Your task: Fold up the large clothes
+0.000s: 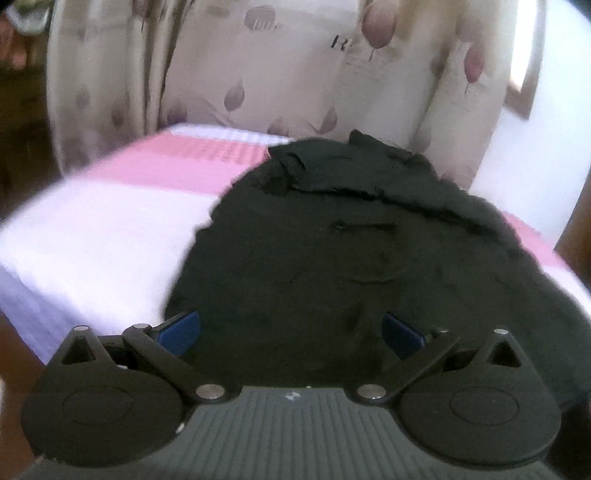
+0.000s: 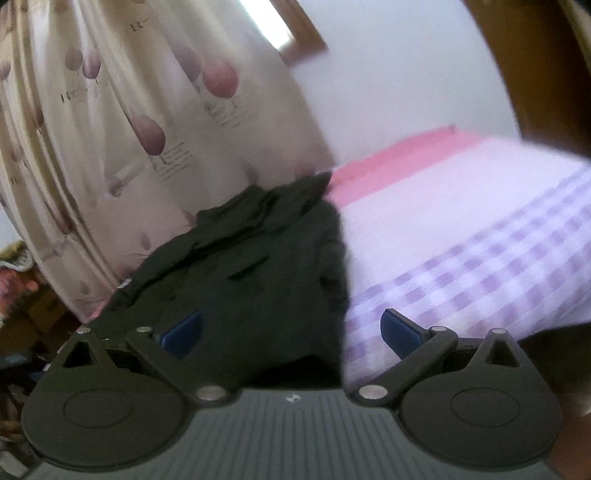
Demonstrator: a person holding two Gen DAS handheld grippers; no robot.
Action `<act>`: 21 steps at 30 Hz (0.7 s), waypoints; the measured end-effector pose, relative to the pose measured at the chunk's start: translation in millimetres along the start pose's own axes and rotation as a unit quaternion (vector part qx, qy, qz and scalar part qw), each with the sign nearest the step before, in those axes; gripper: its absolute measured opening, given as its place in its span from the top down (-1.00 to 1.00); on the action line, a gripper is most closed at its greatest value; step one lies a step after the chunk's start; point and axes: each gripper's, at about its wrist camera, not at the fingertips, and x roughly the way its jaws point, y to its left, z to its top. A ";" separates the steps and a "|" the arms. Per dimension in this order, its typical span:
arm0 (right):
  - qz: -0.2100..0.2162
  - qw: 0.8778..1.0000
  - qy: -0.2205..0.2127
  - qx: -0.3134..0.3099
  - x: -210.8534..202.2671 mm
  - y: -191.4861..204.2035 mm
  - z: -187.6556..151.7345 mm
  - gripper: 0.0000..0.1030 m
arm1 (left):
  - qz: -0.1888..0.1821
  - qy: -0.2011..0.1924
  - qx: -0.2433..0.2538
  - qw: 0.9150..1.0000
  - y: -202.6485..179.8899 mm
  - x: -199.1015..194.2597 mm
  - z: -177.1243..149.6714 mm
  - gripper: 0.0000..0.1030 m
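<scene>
I am holding my left tool [image 1: 291, 334] over the near part of a dark garment [image 1: 369, 258] that is lying on the bed [image 1: 92, 229], and its blue fingers [image 1: 181, 332] are standing wide apart with nothing between them but the cloth below. My right tool [image 2: 291, 334] is hanging at the garment's [image 2: 240, 280] right edge, fingers [image 2: 400, 332] also spread apart, one over the dark cloth and the other over the bare bed [image 2: 480, 240]. I cannot tell whether either tool is touching the fabric.

The garment is lying mostly flat, with a rumpled collar [image 1: 332, 162] at its far end, close to the curtain [image 1: 258, 74]. Nothing is lying on top of it.

The bed is wearing a cover with white, pink and lilac checked bands. Behind the garment a cream curtain [image 2: 110, 110] printed with mauve leaf shapes is hanging down to the bed's far edge. Right of the curtain a white wall [image 2: 388, 74] is showing, with a bright window [image 2: 273, 26] in a brown wooden frame. Left of the curtain some blurred clutter [image 2: 18, 277] is sitting in shadow.
</scene>
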 end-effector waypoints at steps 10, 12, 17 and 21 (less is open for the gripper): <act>0.007 0.999 0.023 0.025 14.8 -1.9 -6.3 -1.00 | -0.030 -0.009 0.041 0.999 49.9 -3.1 -24.6 -1.00; 0.010 0.999 0.028 0.029 16.6 -1.7 -6.8 -1.00 | -0.053 0.003 0.029 0.998 60.5 5.6 -28.1 -1.00; 0.012 0.999 0.034 0.028 17.7 2.1 -6.7 -1.00 | -0.118 0.010 -0.073 0.990 99.6 15.6 -39.9 -1.00; 0.010 0.999 0.049 0.019 22.1 7.1 -7.6 -1.00 | -0.163 0.043 -0.115 0.979 105.4 25.5 -46.1 -0.71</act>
